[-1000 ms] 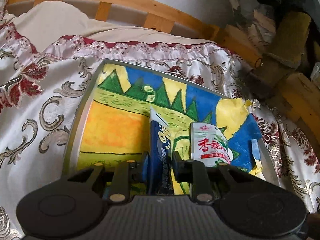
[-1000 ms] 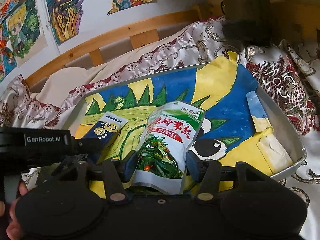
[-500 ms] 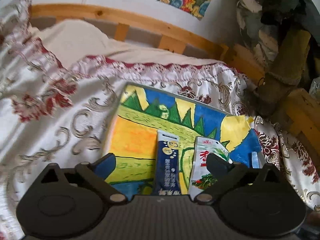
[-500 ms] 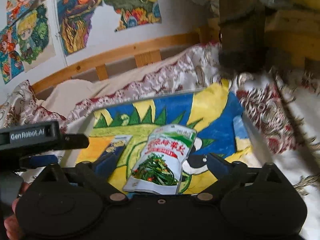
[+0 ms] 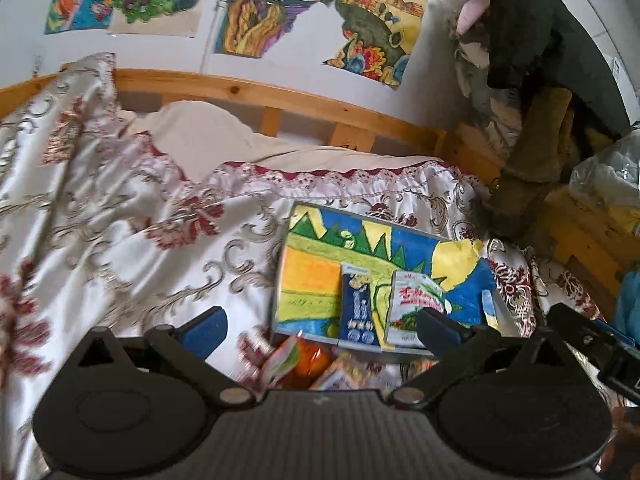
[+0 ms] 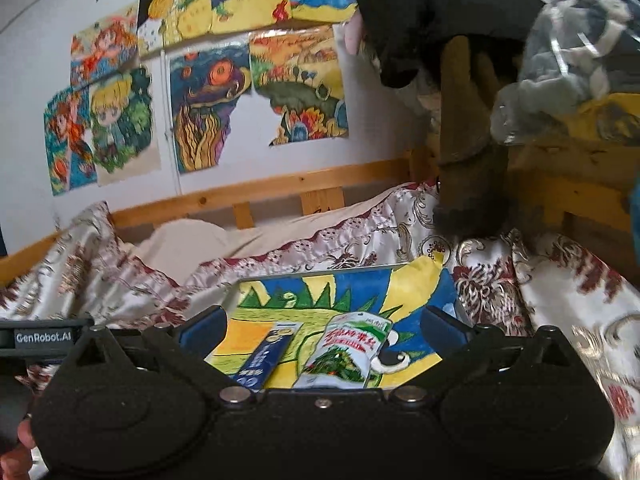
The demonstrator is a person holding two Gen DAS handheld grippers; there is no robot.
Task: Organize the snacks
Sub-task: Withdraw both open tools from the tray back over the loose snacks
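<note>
A grey tray [image 5: 281, 276] lined with a bright painted sheet lies on the bed. In it, side by side, lie a dark blue packet [image 5: 356, 308] and a white-and-green pouch [image 5: 412, 304]. My left gripper [image 5: 320, 326] hangs back above the tray's near edge, jaws opening wide, nothing between them. In the right wrist view the same blue packet [image 6: 264, 354] and pouch [image 6: 348, 354] lie flat in the tray [image 6: 320, 270]. My right gripper [image 6: 322, 326] is above them, jaws opening, with nothing between them. More loose snack packets [image 5: 304, 364] lie on the bedspread just before the tray.
A floral satin bedspread [image 5: 132, 232] covers the bed, with a wooden headboard [image 5: 280, 98] behind. Drawings [image 6: 216, 112] hang on the wall. Dark clothes and a brown garment [image 5: 532, 148] pile at the right. A hand [image 6: 20, 448] holds the left gripper's body [image 6: 40, 338].
Both grippers let go: the left released the blue packet, the right the green pouch. Both opened wide and drew back and up from the tray. The packets now lie flat.
</note>
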